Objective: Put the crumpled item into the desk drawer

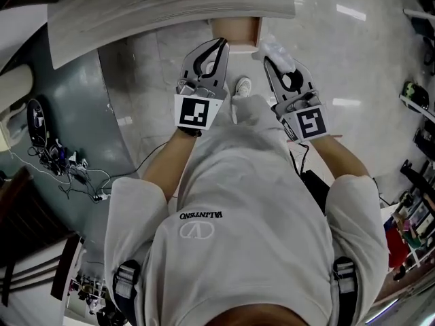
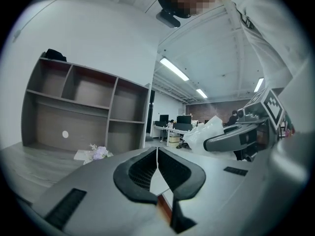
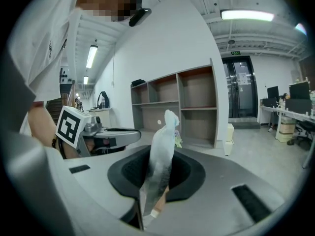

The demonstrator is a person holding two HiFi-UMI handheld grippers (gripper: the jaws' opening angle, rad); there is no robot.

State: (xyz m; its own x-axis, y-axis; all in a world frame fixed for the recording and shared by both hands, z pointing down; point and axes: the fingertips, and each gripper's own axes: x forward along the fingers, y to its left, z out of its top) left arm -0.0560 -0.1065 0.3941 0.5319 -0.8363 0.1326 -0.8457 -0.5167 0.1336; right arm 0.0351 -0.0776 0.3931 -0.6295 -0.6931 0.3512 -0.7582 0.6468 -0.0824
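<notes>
The right gripper [image 3: 159, 157] is clamped on the crumpled item [image 3: 161, 151], a scrunched piece of thin white, partly see-through plastic. Its jaws stand only narrowly apart with the plastic pinched between the black pads, and the free end rises past the fingertips and curls over at the top. In the head view the same plastic bunches out just beyond this gripper's tips, a little to the right of the open desk drawer [image 1: 238, 31] and outside it, close to the drawer's right wall. The left gripper [image 2: 157, 150] is empty, its jaws pressed together so that only a thin seam runs between them, and it lies beside the right gripper, on the left. Its tips point at the front of the drawer, whose brown inside shows straight ahead of them under the edge of the grey wood-grain desk [image 1: 156, 9]; whether the tips touch the drawer cannot be told. From the left gripper's own camera the right gripper is to the right and slightly ahead, with the white plastic bulging at its front. A small bunch of pale flowers [image 2: 98, 153] lies on the desk top, ahead and to the left of the left gripper's tips, and an open shelving unit [image 2: 83, 107] stands against the wall beyond it. Below and between the two grippers, a white shoe [image 1: 242, 85] rests on the glossy floor.
</notes>
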